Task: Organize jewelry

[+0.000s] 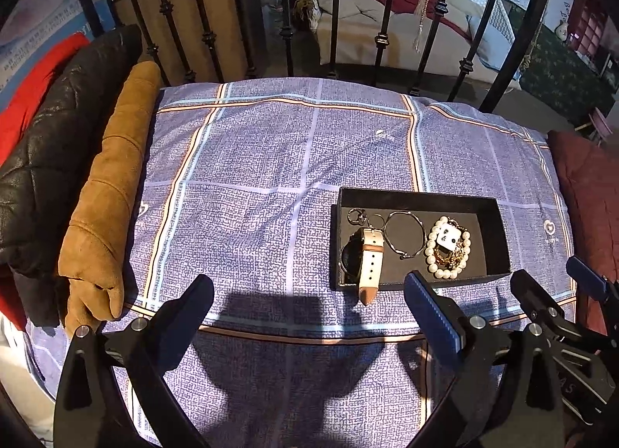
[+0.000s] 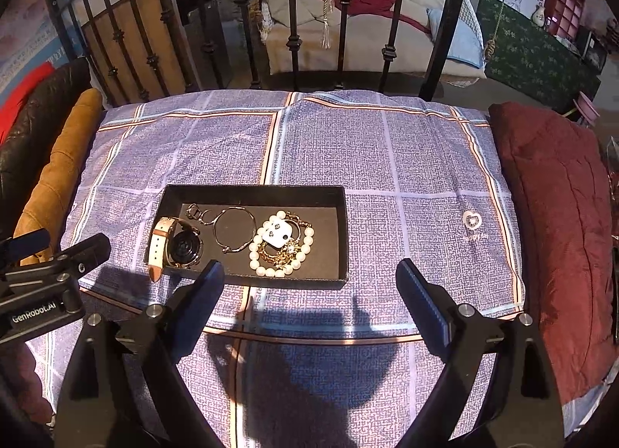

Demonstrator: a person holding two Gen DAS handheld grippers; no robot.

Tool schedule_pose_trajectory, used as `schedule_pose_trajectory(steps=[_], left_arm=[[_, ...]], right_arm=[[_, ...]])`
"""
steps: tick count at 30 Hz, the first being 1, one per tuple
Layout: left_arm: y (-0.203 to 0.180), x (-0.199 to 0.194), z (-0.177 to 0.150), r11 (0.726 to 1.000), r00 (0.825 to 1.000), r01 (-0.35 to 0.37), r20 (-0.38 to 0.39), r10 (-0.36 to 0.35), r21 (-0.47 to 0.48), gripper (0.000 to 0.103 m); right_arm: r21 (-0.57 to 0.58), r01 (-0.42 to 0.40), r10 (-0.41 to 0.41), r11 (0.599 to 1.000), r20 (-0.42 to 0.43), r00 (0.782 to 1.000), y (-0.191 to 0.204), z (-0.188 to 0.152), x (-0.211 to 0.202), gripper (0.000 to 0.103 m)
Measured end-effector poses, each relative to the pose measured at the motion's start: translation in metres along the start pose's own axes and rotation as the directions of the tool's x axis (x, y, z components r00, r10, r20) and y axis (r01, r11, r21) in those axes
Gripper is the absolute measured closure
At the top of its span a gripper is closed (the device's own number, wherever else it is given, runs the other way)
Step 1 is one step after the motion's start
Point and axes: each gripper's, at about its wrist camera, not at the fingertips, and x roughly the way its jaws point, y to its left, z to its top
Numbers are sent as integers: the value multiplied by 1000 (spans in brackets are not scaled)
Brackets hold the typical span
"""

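A black open box [image 1: 491,231] [image 2: 255,189] lies on the blue checked bedspread. In it are a watch with a tan strap [image 1: 369,254] [image 2: 182,245] whose strap end hangs over the near rim, a thin bangle [image 1: 406,233] [image 2: 235,229], small rings [image 1: 358,215] [image 2: 195,212], a pearl bracelet [image 1: 431,258] [image 2: 257,260], a gold chain [image 2: 280,254] and a white earring card [image 1: 448,235] [image 2: 279,233]. My left gripper [image 1: 309,293] is open and empty, near and left of the box. My right gripper [image 2: 311,279] is open and empty, at the box's near right.
The blue checked bedspread [image 1: 251,161] [image 2: 406,161] fills the middle. A tan garment [image 1: 112,192] and a black quilted jacket [image 1: 46,146] lie at the left, a dark red cushion [image 2: 557,216] at the right. A black iron headboard [image 1: 286,34] stands behind.
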Motion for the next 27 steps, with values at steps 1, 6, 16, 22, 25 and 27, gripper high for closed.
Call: schedule_pose_trajectory(steps=[1,6,16,22,25,27], left_arm=[[0,0,0,1000,1000,-7,0,7,-2,7],[2,-2,-3,1000,1000,1,-4,-1,-3,7],[-7,-6,-6,999,1000,-4,4,3,33,7],[-10,-7,-7,999,1000,-2,9,2,42,7],[-12,-8,-7,999,1000,0,10,-1,47,7],[-14,-8,-8,999,1000,1,9,-1,50,7]], right_arm=[[1,1,-1,1000,1,1000,0,0,0,14],[4,-3,3,1000,6,1000,-1,-2,-3,14],[6,-3,3,1000,8,1000,-3,-4,-4,14],[8,-4,4,1000,14,1000,-5,-4,-5,14],[10,-5,4,1000,18,1000,-6,-4,-6,14],[10,-6,5,1000,17,1000,-6,-3,-6,14]])
